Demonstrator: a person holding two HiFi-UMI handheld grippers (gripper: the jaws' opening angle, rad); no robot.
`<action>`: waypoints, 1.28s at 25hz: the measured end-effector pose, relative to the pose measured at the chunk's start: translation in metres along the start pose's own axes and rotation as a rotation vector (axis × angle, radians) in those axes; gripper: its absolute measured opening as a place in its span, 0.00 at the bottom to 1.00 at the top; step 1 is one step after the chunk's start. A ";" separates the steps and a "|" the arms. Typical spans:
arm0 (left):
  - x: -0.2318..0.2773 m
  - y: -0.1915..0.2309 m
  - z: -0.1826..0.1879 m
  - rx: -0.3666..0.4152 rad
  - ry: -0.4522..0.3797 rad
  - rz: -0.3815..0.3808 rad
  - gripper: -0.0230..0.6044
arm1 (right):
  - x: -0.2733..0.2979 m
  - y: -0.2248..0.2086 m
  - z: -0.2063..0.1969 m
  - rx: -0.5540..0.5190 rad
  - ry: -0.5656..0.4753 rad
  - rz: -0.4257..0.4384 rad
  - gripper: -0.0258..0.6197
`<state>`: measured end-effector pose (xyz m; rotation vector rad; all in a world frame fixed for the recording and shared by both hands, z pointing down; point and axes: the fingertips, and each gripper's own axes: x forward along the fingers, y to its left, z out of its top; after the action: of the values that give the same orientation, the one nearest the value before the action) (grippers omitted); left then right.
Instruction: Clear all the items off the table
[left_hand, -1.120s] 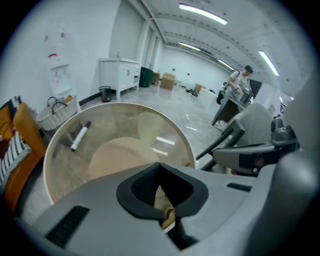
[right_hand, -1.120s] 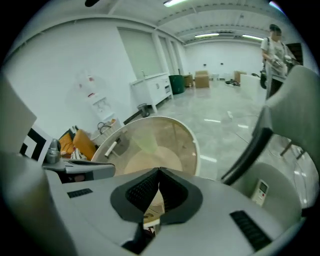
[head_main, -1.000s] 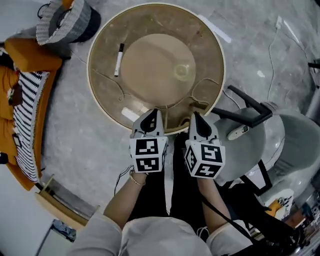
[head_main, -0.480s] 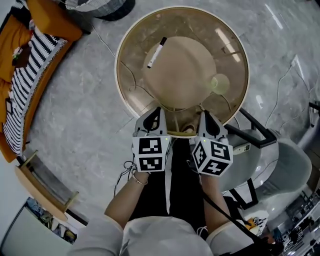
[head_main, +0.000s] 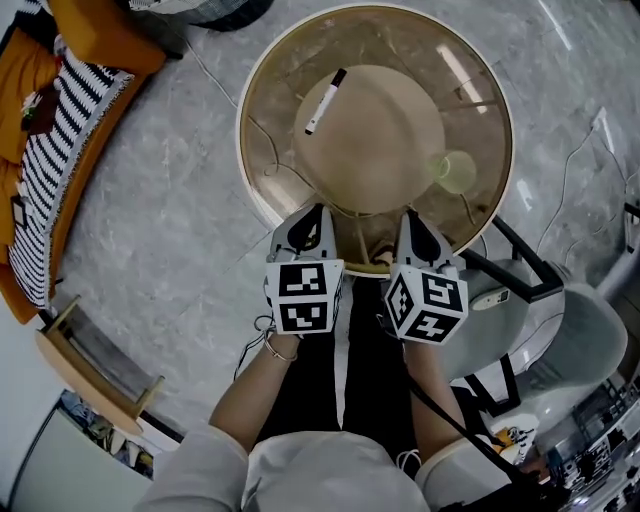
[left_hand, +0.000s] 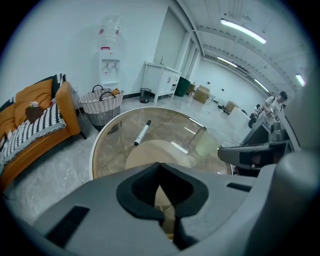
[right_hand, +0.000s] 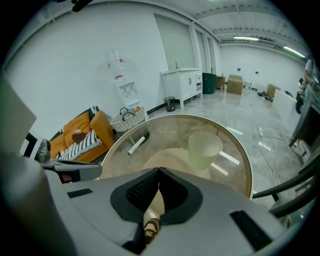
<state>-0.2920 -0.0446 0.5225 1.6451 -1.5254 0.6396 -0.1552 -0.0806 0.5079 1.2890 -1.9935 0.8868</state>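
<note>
2 items sit on the round glass table (head_main: 241, 140): a marker (head_main: 325, 100) on the far side, straight ahead of the left hand-held gripper (head_main: 316, 212), its long axis slanting away rightward; a pale cup (head_main: 456, 171) near, ahead-right of the right hand-held gripper (head_main: 409, 217); both hand-held grippers' jaws are pressed together, empty.

A round glass table (head_main: 241, 140) with a pale rim is seen standing on grey marbled floor (head_main: 160, 250), and its tan round base (head_main: 370, 140) is shown through the clear top. 2 things are carried on the glass. 1 marker (head_main: 325, 101), white with a black cap, is laid flat on the far left part. 1 translucent greenish cup (head_main: 455, 171) is stood upright toward the right edge, well apart from the marker.
</note>
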 end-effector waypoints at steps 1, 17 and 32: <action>0.005 0.003 0.004 0.003 0.001 0.001 0.05 | 0.004 0.000 0.002 0.004 0.001 -0.002 0.08; 0.104 0.053 0.075 0.125 0.047 -0.059 0.05 | 0.087 0.009 0.046 0.061 0.000 -0.040 0.08; 0.169 0.060 0.072 0.310 0.197 -0.088 0.30 | 0.090 0.002 0.015 0.123 0.044 -0.075 0.08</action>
<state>-0.3359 -0.1995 0.6302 1.8051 -1.2515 0.9978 -0.1904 -0.1394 0.5682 1.3904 -1.8686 1.0059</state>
